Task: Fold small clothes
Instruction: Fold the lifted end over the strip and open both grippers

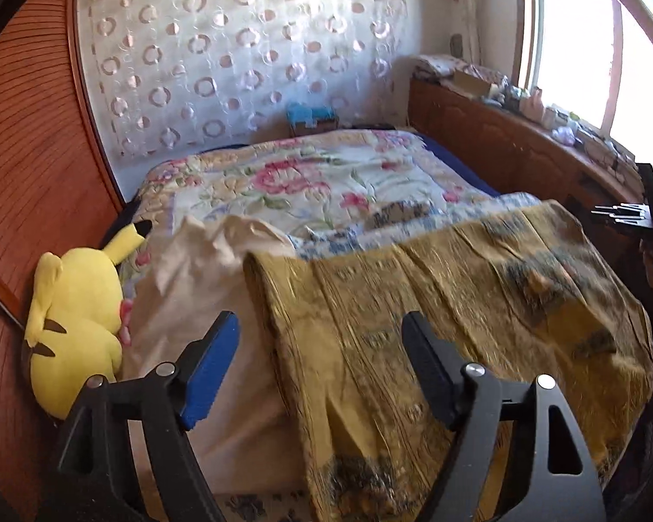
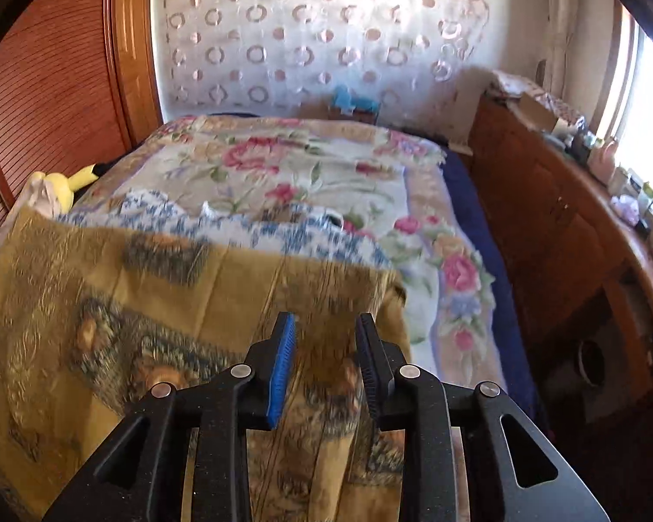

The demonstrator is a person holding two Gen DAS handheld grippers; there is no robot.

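A: From the left wrist camera, what lies ahead?

B: The left gripper (image 1: 320, 343) has its jaws spread wide, nothing between them. Below and beyond it the mustard patterned cloth (image 1: 457, 296) is draped over the near end of the bed, blurred, its left edge folded in ridges. A cream cloth (image 1: 204, 287) lies to its left, touching it, and a yellow Pikachu plush (image 1: 74, 326) sits against the wooden wardrobe door (image 1: 26, 152). Behind comes the floral bedspread (image 1: 309, 178), then a blue-and-white printed cloth (image 1: 348, 239) peeking out just past the mustard one.

A: And the right wrist camera?

B: The right gripper (image 2: 325, 365) has its jaws parted by a narrow gap over the mustard cloth's right edge; the pads do not press on it as far as I can tell. The cloth fills the left foreground here. To the right, a dark blue sheet (image 2: 492, 269) shows at the bed's side, close to a wooden cabinet (image 2: 557, 226) whose top is crowded with small items under the window (image 2: 648, 100). A circle-patterned curtain (image 2: 318, 39) covers the far wall
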